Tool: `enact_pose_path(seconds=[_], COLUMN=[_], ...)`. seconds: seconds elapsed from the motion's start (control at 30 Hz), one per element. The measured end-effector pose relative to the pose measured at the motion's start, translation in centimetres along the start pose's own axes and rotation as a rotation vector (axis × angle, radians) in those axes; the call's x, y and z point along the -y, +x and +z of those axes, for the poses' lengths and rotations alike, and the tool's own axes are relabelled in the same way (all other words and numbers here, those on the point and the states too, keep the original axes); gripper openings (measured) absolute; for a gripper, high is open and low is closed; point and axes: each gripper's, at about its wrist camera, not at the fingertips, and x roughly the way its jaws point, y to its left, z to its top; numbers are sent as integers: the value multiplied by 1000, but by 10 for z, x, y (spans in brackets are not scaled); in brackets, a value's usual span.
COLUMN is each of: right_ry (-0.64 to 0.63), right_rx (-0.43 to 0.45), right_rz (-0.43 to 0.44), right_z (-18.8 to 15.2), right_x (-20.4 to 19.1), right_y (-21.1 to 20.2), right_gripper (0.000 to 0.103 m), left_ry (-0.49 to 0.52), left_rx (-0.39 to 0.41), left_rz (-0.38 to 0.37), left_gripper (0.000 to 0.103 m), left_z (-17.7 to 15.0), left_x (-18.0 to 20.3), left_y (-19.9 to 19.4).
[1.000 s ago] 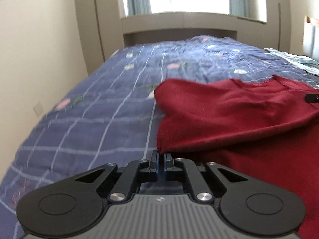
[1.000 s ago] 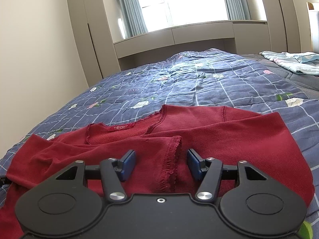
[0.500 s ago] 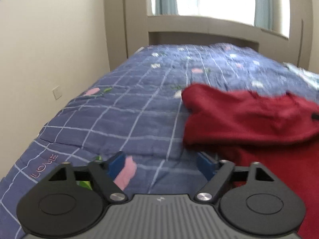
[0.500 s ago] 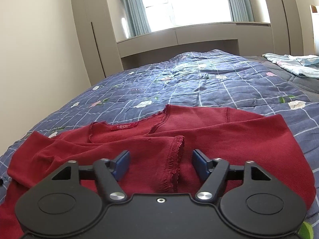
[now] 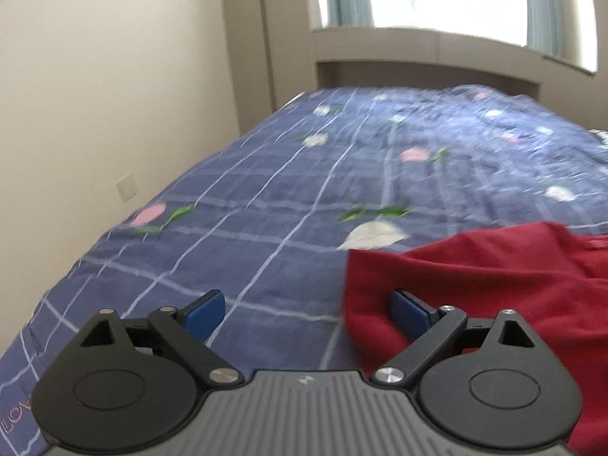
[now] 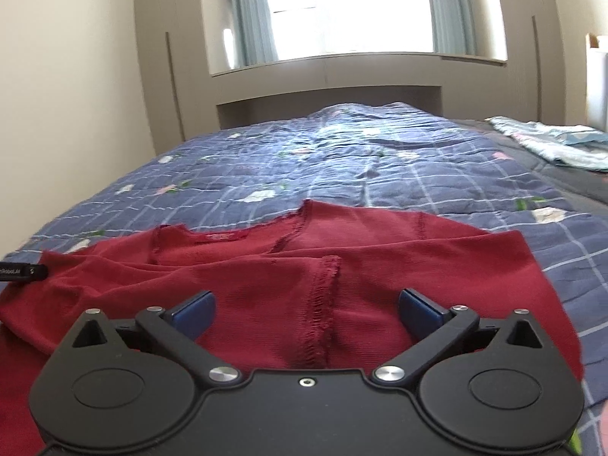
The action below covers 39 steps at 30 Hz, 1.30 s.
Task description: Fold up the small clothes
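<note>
A dark red knit top point(image 6: 342, 266) lies flat on the blue checked quilt point(image 6: 361, 159), sleeves folded across its front, a lace-edged cuff point(image 6: 326, 304) in the middle. My right gripper point(image 6: 306, 309) is open and empty, low over the cuff. My left gripper point(image 5: 307, 309) is open and empty at the top's left edge point(image 5: 475, 285); its right finger point(image 5: 410, 309) is over the red fabric, its left finger over the quilt. The left gripper's tip point(image 6: 22, 271) shows at the far left of the right wrist view.
The bed runs to a beige headboard unit point(image 6: 326, 87) under a bright window. A beige wall point(image 5: 95, 114) runs close along the bed's left side. A light blue folded cloth point(image 6: 554, 144) lies at the bed's far right.
My left gripper was shut at the top's edge, then opened and let go; its view has swung and moved closer along the bed. My right gripper opened a little wider and barely moved.
</note>
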Motion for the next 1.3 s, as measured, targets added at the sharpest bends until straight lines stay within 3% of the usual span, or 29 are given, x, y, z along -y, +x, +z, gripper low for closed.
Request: enact_pose_path(seconds=[0.17, 0.33, 0.47, 0.67, 0.83, 0.97, 1.1, 1.3], right_ry=[-17, 2, 23, 15, 9, 27, 4, 21], right_rx=[-5, 6, 8, -2, -7, -16, -60, -84], right_rz=[-103, -107, -103, -108, -112, -109, -129, -124], right_z=[-2, -2, -2, -1, -1, -1, -6, -14], right_x=[-3, 1, 4, 2, 2, 4, 6, 14], right_y=[2, 1, 0, 2, 2, -3, -13, -35], right_gripper=[102, 102, 102, 102, 103, 102, 102, 102], left_ry=[-117, -123, -142, -182, -158, -149, -128, -112], left_rx=[-50, -9, 33, -51, -15, 25, -44, -44], left_rz=[-27, -28, -87, -92, -58, -86, -79, -48], left_gripper=[103, 102, 102, 103, 102, 102, 103, 103], left_z=[-4, -5, -15, -24, -26, -38, -45, -46], left_x=[-22, -24, -30, -39, -33, -35, -36, -31], left_y=[14, 0, -25, -19, -30, -55, -54, -58])
